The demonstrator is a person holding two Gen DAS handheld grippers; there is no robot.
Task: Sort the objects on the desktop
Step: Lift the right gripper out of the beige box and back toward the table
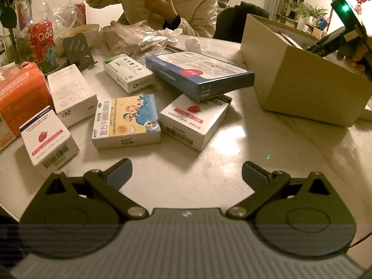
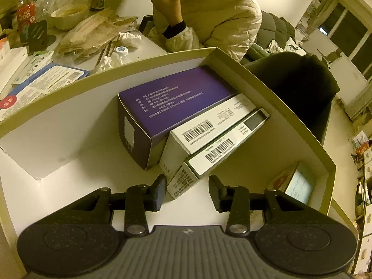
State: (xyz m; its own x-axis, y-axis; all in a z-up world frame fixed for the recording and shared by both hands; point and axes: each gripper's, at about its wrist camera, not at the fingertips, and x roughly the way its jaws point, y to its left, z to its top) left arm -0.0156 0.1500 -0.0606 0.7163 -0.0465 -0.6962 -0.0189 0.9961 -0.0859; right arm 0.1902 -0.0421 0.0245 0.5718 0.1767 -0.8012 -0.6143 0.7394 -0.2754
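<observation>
My left gripper (image 1: 187, 172) hangs open over bare tabletop, with nothing between its fingers. Beyond it lie a cartoon-printed medicine box (image 1: 126, 121), two white strawberry boxes (image 1: 193, 121) (image 1: 46, 139), a plain white box (image 1: 72, 93), a green-and-white box (image 1: 127, 72) and a flat blue box (image 1: 200, 72). At the right stands a cardboard carton (image 1: 302, 86). My right gripper (image 2: 187, 191) reaches into the carton (image 2: 58, 125). Its jaws are open around the end of a green-edged white box (image 2: 223, 148), and a gap shows at the right pad. That box leans on a white barcode box (image 2: 209, 125) and a purple box (image 2: 172, 97).
A person in a cream padded jacket (image 1: 151, 0) sits across the table. An orange tissue pack (image 1: 21, 93), drink bottles (image 1: 44, 44), a bowl (image 1: 81, 31), a phone stand (image 1: 78, 51) and crumpled plastic bags (image 1: 134, 37) crowd the far left. Another box (image 2: 297, 183) stands at the carton's right wall.
</observation>
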